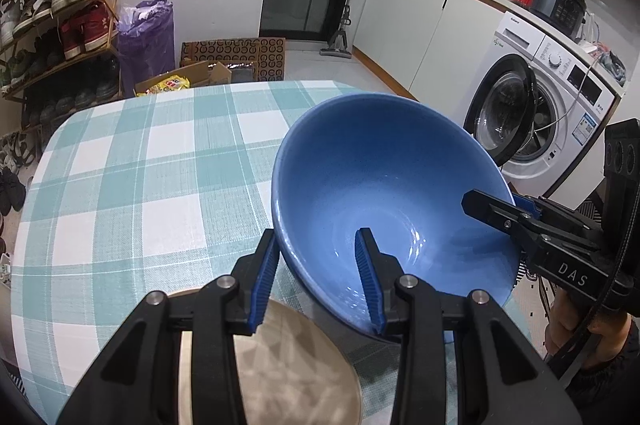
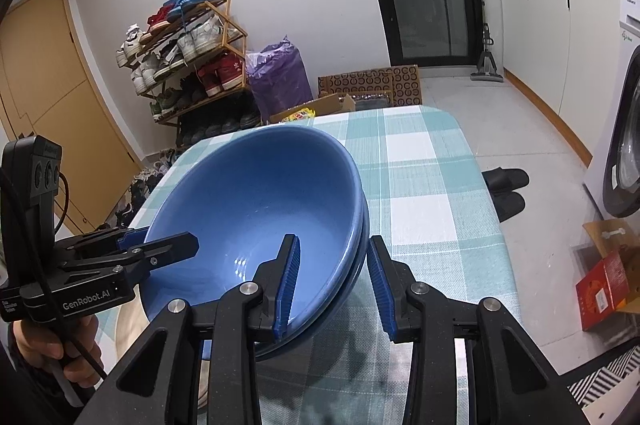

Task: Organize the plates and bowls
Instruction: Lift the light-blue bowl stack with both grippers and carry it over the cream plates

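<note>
Two nested blue bowls point(image 1: 384, 185) point(image 2: 256, 201) hang tilted above the checked table point(image 1: 132, 185) point(image 2: 420, 185). My left gripper point(image 1: 318, 281) is shut on their near-left rim, one finger inside and one outside. It shows at the left in the right wrist view point(image 2: 160, 245). My right gripper point(image 2: 335, 283) is shut on the opposite rim in the same way, and it shows at the right in the left wrist view point(image 1: 500, 205). A beige plate point(image 1: 288, 365) point(image 2: 128, 325) lies on the table below the bowls, partly hidden by my fingers.
A washing machine point(image 1: 532, 113) with its door open stands right of the table. A shoe rack point(image 2: 188, 57), a purple bag point(image 2: 280, 77) and cardboard boxes point(image 2: 372, 85) sit beyond the far edge. Black slippers point(image 2: 506, 191) and a red box point(image 2: 600, 293) lie on the floor.
</note>
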{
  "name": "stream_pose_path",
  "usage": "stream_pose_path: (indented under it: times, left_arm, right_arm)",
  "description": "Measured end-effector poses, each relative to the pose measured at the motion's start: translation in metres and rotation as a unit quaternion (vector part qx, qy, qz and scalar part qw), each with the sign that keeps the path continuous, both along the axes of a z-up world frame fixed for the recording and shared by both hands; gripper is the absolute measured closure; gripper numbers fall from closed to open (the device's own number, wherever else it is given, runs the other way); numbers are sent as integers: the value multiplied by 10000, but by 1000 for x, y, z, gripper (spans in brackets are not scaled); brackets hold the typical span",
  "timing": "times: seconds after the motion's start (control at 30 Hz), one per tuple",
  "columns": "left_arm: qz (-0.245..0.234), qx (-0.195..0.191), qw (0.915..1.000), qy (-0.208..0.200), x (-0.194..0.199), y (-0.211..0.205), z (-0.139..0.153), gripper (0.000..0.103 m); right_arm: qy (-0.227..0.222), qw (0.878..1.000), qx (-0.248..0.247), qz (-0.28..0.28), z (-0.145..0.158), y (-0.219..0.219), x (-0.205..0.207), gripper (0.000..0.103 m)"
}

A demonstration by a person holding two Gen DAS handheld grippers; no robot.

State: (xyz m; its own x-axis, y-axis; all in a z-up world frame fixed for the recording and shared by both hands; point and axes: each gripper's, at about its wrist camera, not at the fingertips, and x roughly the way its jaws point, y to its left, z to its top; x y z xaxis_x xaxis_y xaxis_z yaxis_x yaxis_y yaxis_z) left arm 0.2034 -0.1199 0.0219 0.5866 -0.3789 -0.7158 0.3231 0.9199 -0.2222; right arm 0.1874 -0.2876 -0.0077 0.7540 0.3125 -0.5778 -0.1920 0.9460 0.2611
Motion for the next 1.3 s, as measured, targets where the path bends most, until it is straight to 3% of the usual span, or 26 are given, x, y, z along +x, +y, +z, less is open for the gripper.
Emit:
stream_pose_path:
  times: [0.6, 1.3]
  left_arm:
    - [101, -31, 9994, -323, -21, 16, 28, 65]
    - [590, -10, 9967, -555, -52, 67, 45, 65]
  right_arm:
    - [-319, 9994, -71, 68, 36, 13, -31, 67]
    - [-545, 9969, -129, 554, 60, 69, -45, 67]
